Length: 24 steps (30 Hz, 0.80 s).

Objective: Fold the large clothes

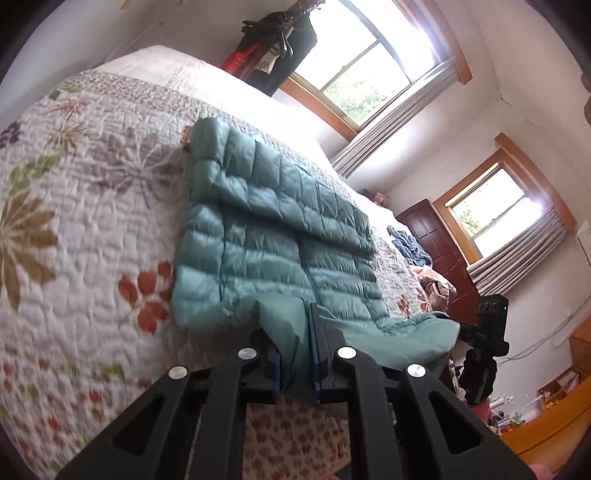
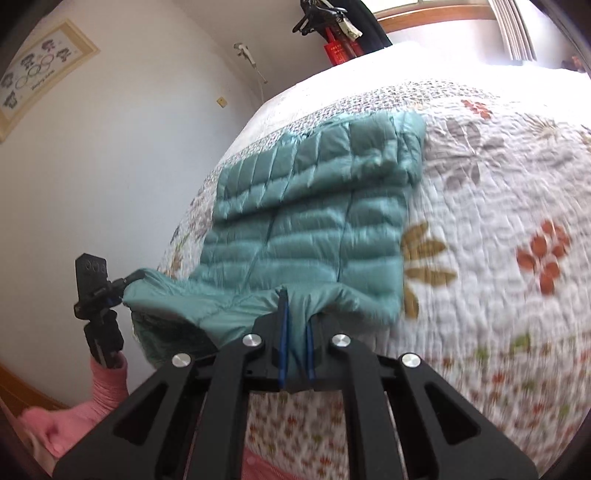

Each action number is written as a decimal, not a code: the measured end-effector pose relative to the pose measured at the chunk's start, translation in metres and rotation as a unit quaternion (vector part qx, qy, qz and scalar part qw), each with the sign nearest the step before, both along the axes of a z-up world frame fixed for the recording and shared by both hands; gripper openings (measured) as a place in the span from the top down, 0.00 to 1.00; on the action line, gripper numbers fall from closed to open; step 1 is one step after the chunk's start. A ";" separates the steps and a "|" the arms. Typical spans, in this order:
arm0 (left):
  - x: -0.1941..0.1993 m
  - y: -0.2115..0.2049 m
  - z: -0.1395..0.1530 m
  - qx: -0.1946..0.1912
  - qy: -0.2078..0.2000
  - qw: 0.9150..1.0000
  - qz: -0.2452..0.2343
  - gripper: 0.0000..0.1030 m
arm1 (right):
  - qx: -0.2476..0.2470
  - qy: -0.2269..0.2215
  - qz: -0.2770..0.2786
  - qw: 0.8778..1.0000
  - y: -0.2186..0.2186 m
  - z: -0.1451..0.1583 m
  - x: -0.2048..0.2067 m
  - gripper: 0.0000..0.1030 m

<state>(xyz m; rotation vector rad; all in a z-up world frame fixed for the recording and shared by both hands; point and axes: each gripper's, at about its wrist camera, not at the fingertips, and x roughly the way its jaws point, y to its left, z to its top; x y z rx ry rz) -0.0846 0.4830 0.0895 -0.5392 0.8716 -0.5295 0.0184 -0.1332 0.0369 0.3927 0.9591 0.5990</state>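
Teal quilted puffer jacket [image 1: 273, 236] at frame centre on my floral quilted bedspread [image 1: 85, 206], sleeve folded across, near hem pinched by my left gripper [image 1: 297, 354] and right gripper [image 2: 295, 347], both clenched on fabric.

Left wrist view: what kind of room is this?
Most likely a home bedroom. A bed with a floral quilt fills the view, a teal puffer jacket lies on it, dark clothes on hangers hang at the far wall, and curtained windows let in daylight.
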 end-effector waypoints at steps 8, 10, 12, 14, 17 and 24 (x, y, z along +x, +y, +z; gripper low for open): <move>0.086 0.007 -0.017 -0.026 0.025 0.999 -0.004 0.88 | 0.011 0.049 -0.013 0.999 0.004 -0.014 0.088 0.94; 0.109 0.009 -0.027 -0.031 0.040 0.999 -0.003 0.88 | 0.012 0.067 -0.019 0.998 0.005 -0.023 0.112 0.94; 0.129 0.011 -0.039 -0.039 0.060 0.997 0.000 0.87 | 0.014 0.084 -0.024 0.996 0.006 -0.033 0.131 0.94; 0.147 0.013 -0.050 -0.046 0.076 0.996 0.001 0.87 | 0.013 0.099 -0.031 0.994 0.007 -0.042 0.148 0.94; 0.168 0.020 -0.062 -0.071 0.098 0.993 0.004 0.82 | 0.017 0.117 -0.042 0.992 0.006 -0.054 0.166 0.90; 0.162 0.060 -0.048 -0.101 0.063 0.992 0.049 0.65 | 0.039 0.113 -0.066 0.991 -0.014 -0.052 0.170 0.78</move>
